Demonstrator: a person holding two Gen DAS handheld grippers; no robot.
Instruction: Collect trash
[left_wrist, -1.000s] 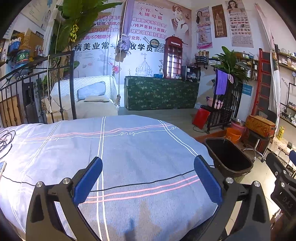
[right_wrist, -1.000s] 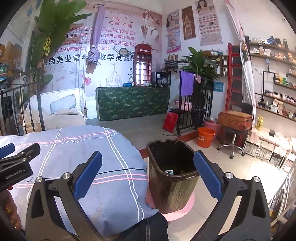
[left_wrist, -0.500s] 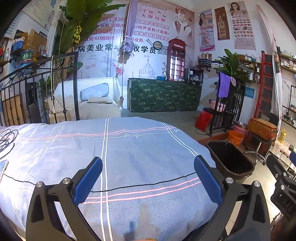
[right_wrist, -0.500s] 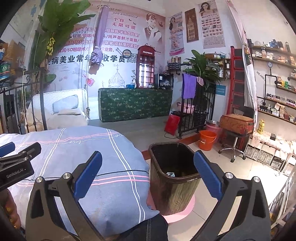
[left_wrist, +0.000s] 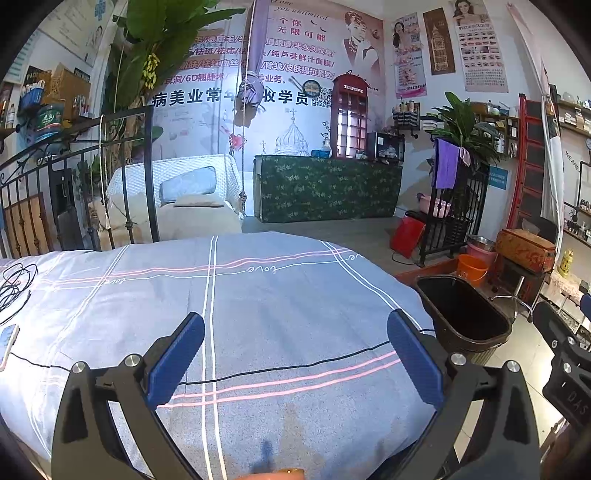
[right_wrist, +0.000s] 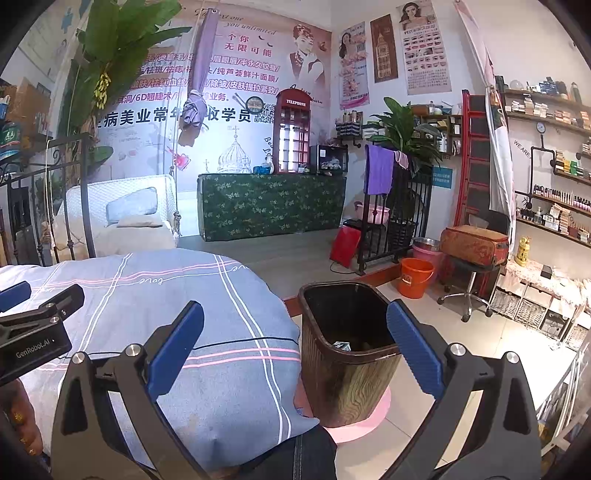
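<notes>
A brown wood-grain trash bin (right_wrist: 347, 354) stands on a pink base on the floor, right of the bed; a scrap of trash (right_wrist: 342, 345) lies inside it. The bin also shows in the left wrist view (left_wrist: 463, 317). My left gripper (left_wrist: 295, 343) is open and empty above the blue-grey striped bedsheet (left_wrist: 258, 295). My right gripper (right_wrist: 295, 343) is open and empty, held above the bed's right edge and the bin. The left gripper's body shows at the left of the right wrist view (right_wrist: 33, 325).
A black cable (left_wrist: 14, 284) and a phone (left_wrist: 7, 345) lie on the bed's left side. A black iron bed frame (left_wrist: 74, 177) stands at the left. An orange bucket (right_wrist: 415, 277), a stool with a case (right_wrist: 474, 251) and shelves (right_wrist: 554, 206) are to the right.
Both views have tilted slightly upward, so the bed and bin sit a little lower in frame. Both grippers stay open and empty.
</notes>
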